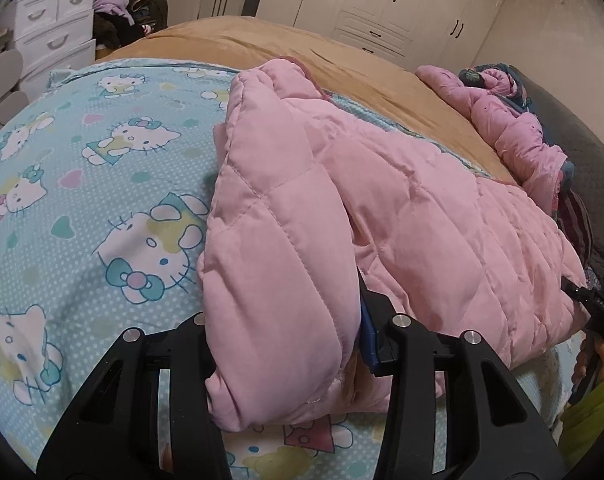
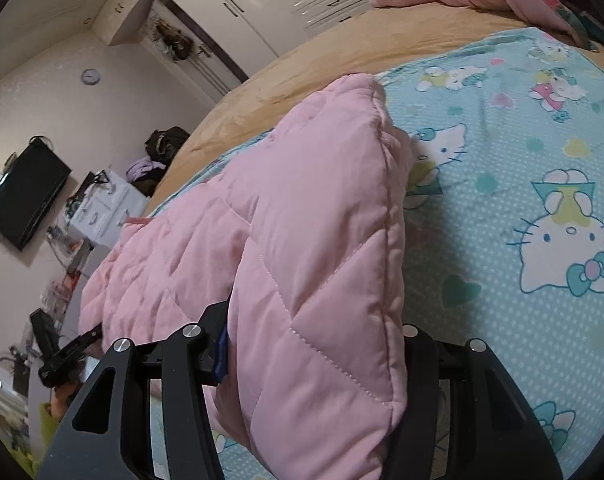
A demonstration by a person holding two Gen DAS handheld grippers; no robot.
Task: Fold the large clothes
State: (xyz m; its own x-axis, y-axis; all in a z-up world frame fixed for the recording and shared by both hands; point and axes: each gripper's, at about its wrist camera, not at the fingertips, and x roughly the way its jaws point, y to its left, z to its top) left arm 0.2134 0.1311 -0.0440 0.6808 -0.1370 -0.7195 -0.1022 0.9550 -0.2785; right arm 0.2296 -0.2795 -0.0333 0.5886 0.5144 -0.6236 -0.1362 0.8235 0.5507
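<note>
A pink quilted padded coat [image 1: 402, 208] lies on a blue cartoon-cat bed sheet [image 1: 81, 160]. My left gripper [image 1: 285, 344] is shut on a thick folded edge of the coat, which fills the gap between its fingers. My right gripper [image 2: 314, 360] is shut on another thick folded edge of the same coat [image 2: 205, 240]. The right gripper also shows at the right edge of the left wrist view [image 1: 594, 300], and the left one at the lower left of the right wrist view [image 2: 61, 356]. Fingertips are hidden by the fabric.
A tan blanket [image 1: 302, 52] covers the far part of the bed. Another pink garment [image 1: 514, 120] is heaped near the dark headboard [image 1: 582, 128]. White drawers [image 1: 49, 28] and a clothes pile stand past the bed; white wardrobes [image 1: 402, 4] line the wall.
</note>
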